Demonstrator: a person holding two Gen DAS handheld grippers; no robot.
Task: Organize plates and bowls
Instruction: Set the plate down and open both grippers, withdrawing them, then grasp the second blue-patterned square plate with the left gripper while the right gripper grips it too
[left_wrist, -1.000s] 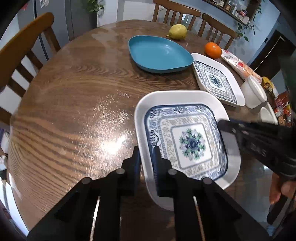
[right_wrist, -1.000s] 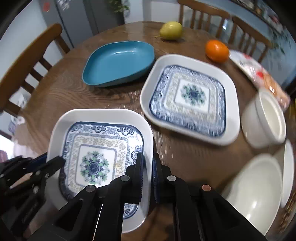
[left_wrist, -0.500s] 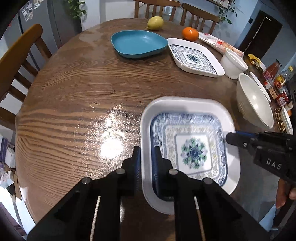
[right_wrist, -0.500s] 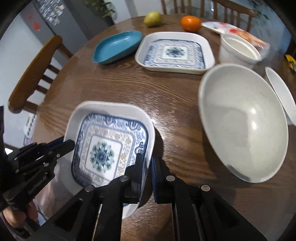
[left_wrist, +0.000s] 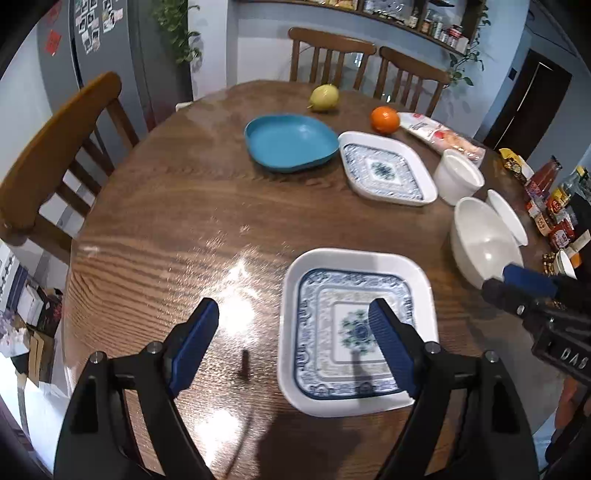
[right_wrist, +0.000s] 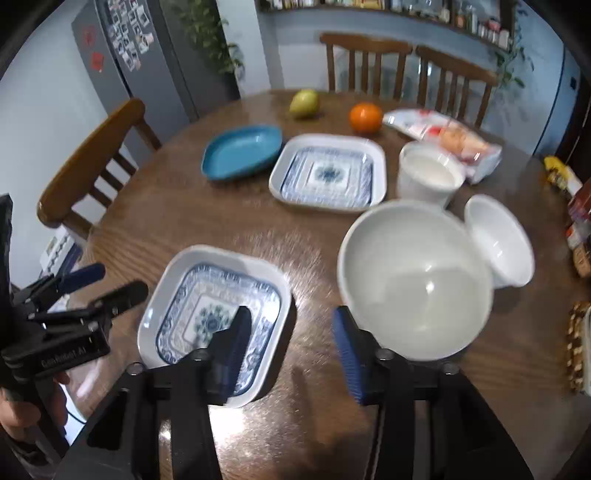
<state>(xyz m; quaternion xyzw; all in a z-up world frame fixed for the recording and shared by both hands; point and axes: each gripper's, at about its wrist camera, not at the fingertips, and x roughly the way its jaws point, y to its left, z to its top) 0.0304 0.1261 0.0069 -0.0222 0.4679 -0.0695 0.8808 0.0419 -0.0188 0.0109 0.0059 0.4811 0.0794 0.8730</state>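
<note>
A square white plate with a blue pattern (left_wrist: 354, 325) lies flat on the round wooden table (left_wrist: 177, 206) near its front edge; it also shows in the right wrist view (right_wrist: 207, 310). My left gripper (left_wrist: 291, 336) is open above its left rim, holding nothing. My right gripper (right_wrist: 291, 336) is open above its right rim, empty. A second patterned plate (left_wrist: 384, 170) and a teal plate (left_wrist: 288, 142) lie farther back. A large white bowl (right_wrist: 413, 277), a smaller bowl (right_wrist: 498, 240) and a white cup (right_wrist: 428, 177) stand at the right.
A pear (left_wrist: 324, 96), an orange (left_wrist: 385, 119) and a snack packet (left_wrist: 439, 134) lie at the far side. Bottles and jars (left_wrist: 554, 210) crowd the right edge. Wooden chairs (left_wrist: 55, 155) stand around the table.
Both grippers have let go of the near patterned plate and opened. The plate now rests on the table and both grippers have pulled back and up.
</note>
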